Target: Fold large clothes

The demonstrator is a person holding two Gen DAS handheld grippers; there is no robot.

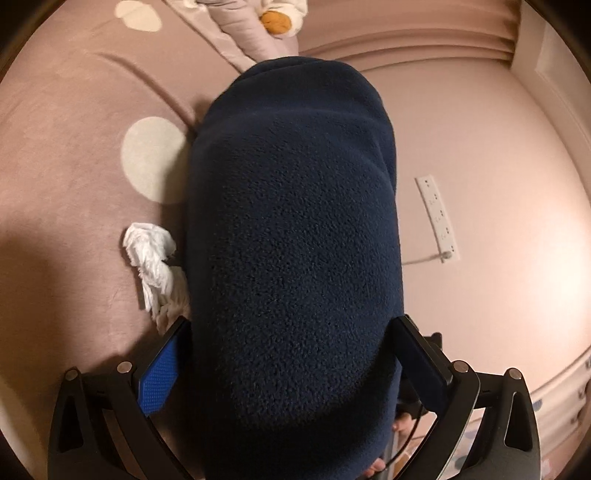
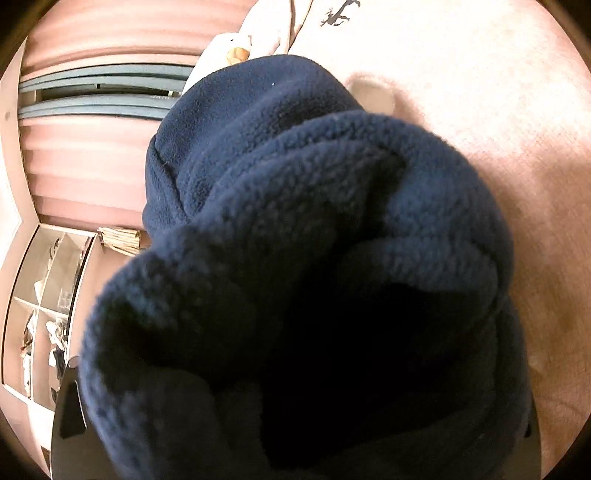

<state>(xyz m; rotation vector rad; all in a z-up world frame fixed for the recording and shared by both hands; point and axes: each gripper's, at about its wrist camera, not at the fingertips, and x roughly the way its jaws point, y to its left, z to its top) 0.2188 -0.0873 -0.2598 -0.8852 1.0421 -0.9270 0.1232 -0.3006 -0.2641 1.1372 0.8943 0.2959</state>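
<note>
A bunched navy fleece (image 1: pixel 291 236), mid-frame, is clamped by the left gripper (image 1: pixel 291 354); the right gripper's state cannot be told; folding remains.

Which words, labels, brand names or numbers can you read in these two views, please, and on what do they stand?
None can be read.
Navy fleece garment: no label shows.
White power strip: only sockets, no legible marking.
Pale cloth: a dark animal print, no letters.

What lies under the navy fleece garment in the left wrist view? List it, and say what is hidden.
Under the navy fleece garment shows a pink carpet. A crumpled white cloth runs beneath its left edge. Whatever lies directly below stays covered. The left hand-held gripper flanks it.
</note>
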